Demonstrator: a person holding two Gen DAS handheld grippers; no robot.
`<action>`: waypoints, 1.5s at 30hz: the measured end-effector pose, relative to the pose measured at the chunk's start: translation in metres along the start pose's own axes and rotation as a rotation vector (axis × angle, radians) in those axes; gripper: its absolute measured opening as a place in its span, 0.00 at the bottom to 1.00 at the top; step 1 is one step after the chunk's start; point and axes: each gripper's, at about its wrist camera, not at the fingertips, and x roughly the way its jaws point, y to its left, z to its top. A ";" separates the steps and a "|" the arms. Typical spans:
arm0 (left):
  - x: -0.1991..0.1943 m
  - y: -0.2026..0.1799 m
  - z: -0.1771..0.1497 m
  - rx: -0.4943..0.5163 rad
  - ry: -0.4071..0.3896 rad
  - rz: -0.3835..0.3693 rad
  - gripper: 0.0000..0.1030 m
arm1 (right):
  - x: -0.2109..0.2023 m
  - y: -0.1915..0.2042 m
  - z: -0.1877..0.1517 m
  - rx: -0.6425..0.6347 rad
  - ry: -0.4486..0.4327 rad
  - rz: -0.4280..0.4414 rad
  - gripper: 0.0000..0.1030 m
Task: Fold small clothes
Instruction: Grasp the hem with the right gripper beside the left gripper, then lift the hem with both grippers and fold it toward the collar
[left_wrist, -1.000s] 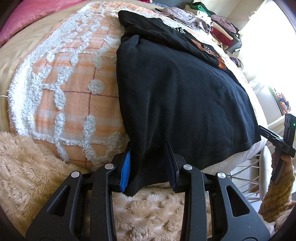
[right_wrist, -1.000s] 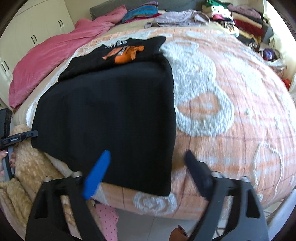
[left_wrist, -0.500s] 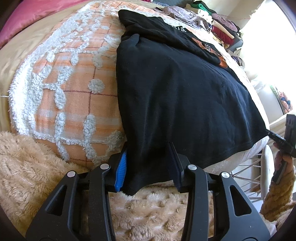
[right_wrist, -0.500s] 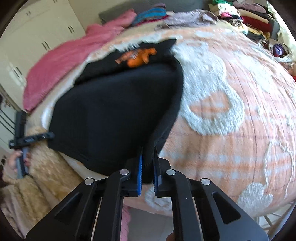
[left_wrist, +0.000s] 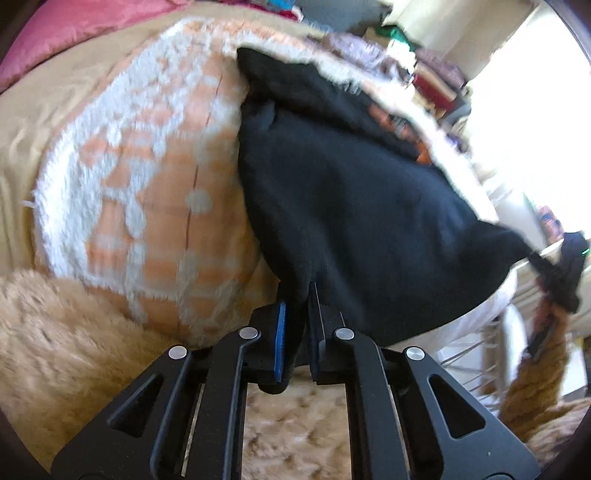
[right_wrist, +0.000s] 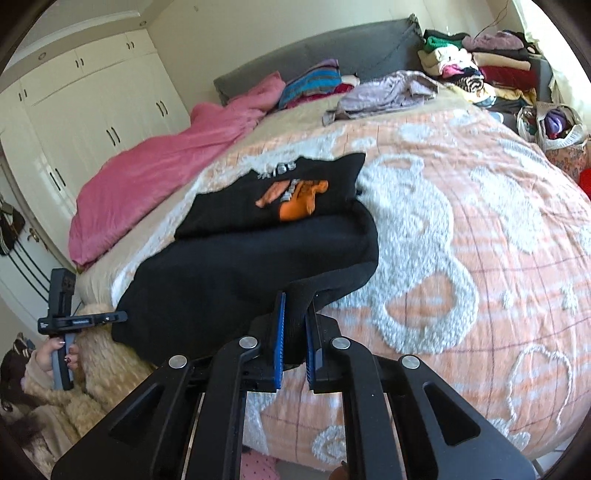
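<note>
A black t-shirt (left_wrist: 354, 206) with an orange print (right_wrist: 295, 199) lies on the orange and white bedspread (right_wrist: 480, 229), print end at the far side. My left gripper (left_wrist: 297, 295) is shut on the shirt's near hem at its left corner. My right gripper (right_wrist: 295, 306) is shut on the hem at the right corner and holds it lifted off the bed. The hem hangs between the two grippers. The right gripper shows in the left wrist view (left_wrist: 561, 266), the left gripper in the right wrist view (right_wrist: 74, 319).
A pink blanket (right_wrist: 155, 173) lies at the left of the bed. Piles of clothes (right_wrist: 476, 74) sit by the grey headboard (right_wrist: 332, 51). A fluffy beige throw (left_wrist: 55, 332) is at the near edge. White wardrobes (right_wrist: 92, 103) stand at the left.
My left gripper closed on the hem. My right gripper closed on the other corner about half a second ago. Both have since lifted the hem, and the shirt's near edge rose off the bed.
</note>
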 end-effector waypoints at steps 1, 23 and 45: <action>-0.006 -0.001 0.003 0.001 -0.018 -0.015 0.03 | -0.002 0.001 0.003 0.000 -0.017 0.003 0.08; -0.074 -0.011 0.088 -0.013 -0.269 -0.087 0.02 | -0.019 0.015 0.073 -0.016 -0.285 -0.046 0.08; -0.044 0.013 0.163 -0.087 -0.296 -0.079 0.02 | 0.028 -0.006 0.127 0.004 -0.303 -0.139 0.08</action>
